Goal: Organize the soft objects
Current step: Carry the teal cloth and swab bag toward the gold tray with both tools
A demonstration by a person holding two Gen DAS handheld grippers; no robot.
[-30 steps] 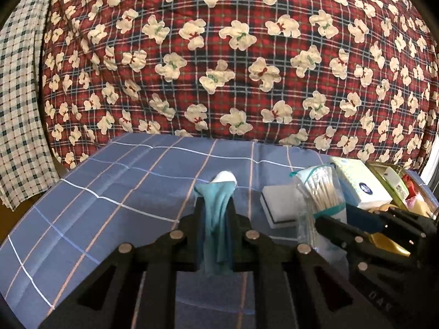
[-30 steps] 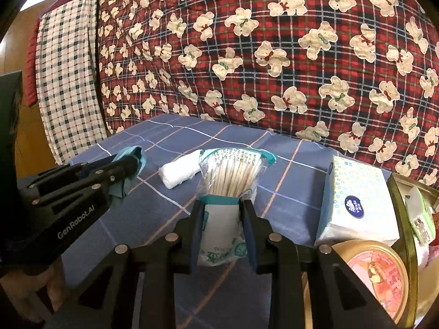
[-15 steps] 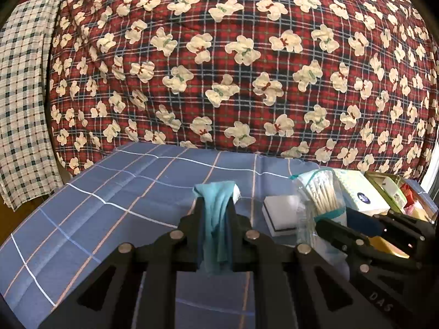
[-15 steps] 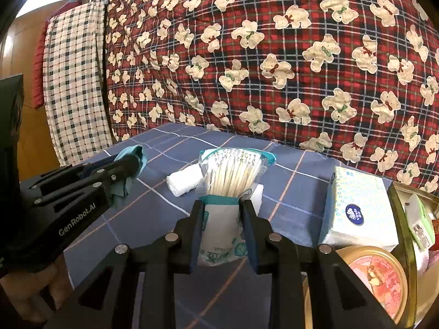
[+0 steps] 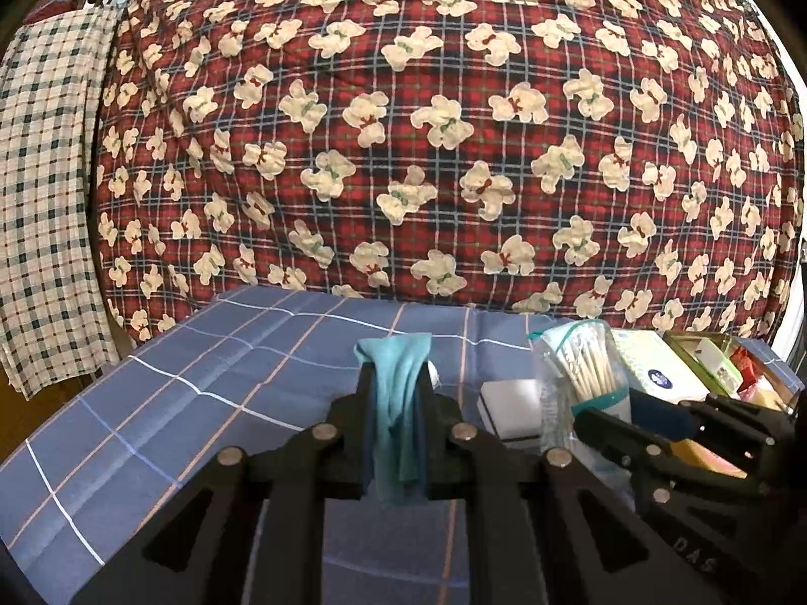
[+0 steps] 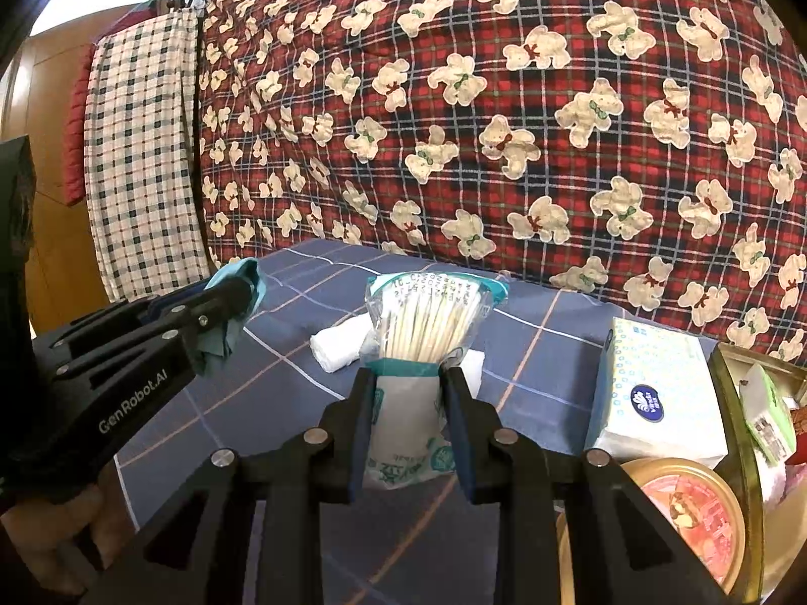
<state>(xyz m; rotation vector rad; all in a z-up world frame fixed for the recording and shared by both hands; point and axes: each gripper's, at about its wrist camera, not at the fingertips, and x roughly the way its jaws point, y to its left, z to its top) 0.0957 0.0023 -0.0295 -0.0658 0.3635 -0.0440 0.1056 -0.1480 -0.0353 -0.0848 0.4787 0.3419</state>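
Note:
My left gripper point(image 5: 396, 378) is shut on a teal cloth point(image 5: 398, 403) that drapes down between its fingers; the same cloth point(image 6: 237, 302) shows in the right wrist view at the left. A clear bag of cotton swabs point(image 6: 423, 353) stands upright in my right gripper point(image 6: 408, 378), whose pads press on the bag's lower part. From the left wrist view that bag point(image 5: 580, 373) is at the right. A rolled white cloth point(image 6: 335, 348) lies on the blue checked tablecloth point(image 6: 302, 302) behind the bag. A white sponge block point(image 5: 509, 408) lies beside it.
A tissue pack point(image 6: 655, 393) lies right of the bag. A round tin with a pink lid point(image 6: 691, 509) and a green-rimmed tray point(image 6: 731, 403) holding packets are at the far right. A red bear-print quilt point(image 6: 504, 126) rises behind the table; a checked cloth point(image 6: 136, 151) hangs at left.
Both views have tilted upward a little, so the table sits lower in frame. Both grippers keep their hold on the cloth and the bag.

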